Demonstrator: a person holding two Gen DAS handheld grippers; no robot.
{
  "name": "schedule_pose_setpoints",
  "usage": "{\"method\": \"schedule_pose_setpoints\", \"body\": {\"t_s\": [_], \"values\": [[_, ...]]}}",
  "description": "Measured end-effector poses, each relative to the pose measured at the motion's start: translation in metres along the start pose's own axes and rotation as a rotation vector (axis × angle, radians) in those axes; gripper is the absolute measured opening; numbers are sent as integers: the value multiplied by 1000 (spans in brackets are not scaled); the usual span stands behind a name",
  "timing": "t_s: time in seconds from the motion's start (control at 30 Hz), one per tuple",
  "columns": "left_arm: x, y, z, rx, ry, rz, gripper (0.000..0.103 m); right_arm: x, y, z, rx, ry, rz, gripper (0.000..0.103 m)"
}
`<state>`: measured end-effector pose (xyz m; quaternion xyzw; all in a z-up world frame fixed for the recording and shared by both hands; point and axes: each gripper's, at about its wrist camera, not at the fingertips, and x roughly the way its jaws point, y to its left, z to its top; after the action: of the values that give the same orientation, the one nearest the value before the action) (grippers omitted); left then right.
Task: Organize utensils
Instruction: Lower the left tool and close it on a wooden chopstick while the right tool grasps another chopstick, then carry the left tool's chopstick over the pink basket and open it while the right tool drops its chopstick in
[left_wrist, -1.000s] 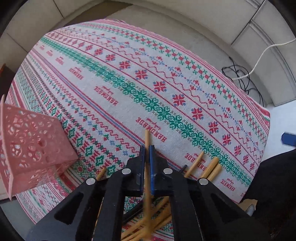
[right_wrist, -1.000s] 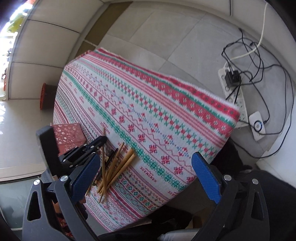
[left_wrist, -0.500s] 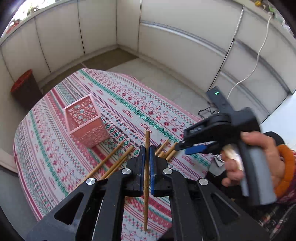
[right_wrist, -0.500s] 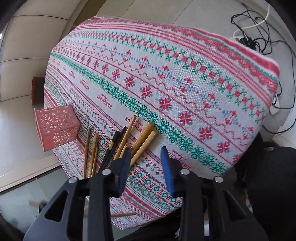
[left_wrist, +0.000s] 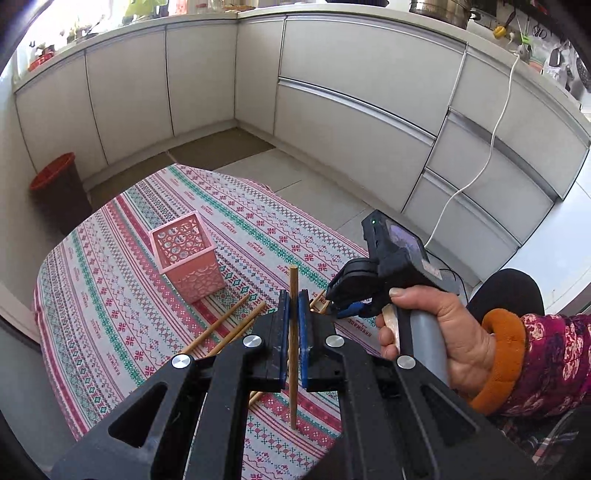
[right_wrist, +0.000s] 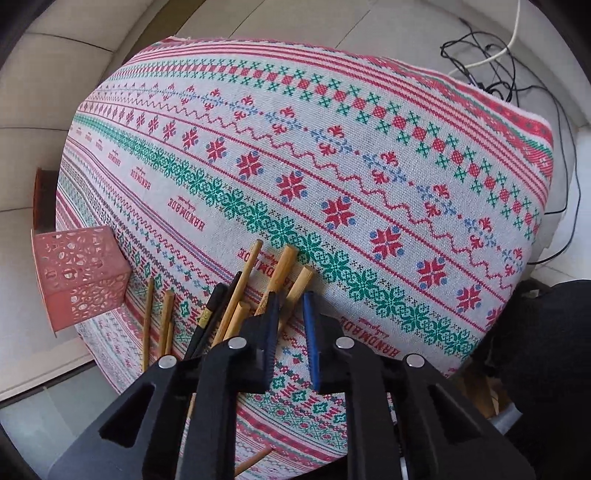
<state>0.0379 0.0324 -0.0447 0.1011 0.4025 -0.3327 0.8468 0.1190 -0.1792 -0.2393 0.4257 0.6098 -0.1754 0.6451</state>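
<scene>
L gripper (left_wrist: 291, 295) clamps chopstick (left_wrist: 293, 347) upright, above cloth.

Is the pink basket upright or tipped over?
Upright: the pink basket stands on its base on the tablecloth, open top facing up.

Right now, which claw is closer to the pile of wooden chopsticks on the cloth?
Right. The right claw hangs just over the pile of wooden chopsticks, its jaws narrowing. The left claw is raised, gripping one wooden stick.
</scene>
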Motion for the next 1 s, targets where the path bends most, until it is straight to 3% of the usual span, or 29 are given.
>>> {"method": "schedule_pose_setpoints", "body": {"t_s": [0.3,0.5,0.73,1.0], "values": [[-6,0,-3,-7,-12,9,4,10,27,5,6,-48,-4,10],[-18,1,-3,-26,-41,29,4,4,14,19,22,-53,121,9],[-33,-2,-2,-70,-84,46,4,-51,9,13,-84,-162,193,8],[-50,-4,0,-145,-146,72,4,-127,-3,-24,-266,-300,270,8]]}}
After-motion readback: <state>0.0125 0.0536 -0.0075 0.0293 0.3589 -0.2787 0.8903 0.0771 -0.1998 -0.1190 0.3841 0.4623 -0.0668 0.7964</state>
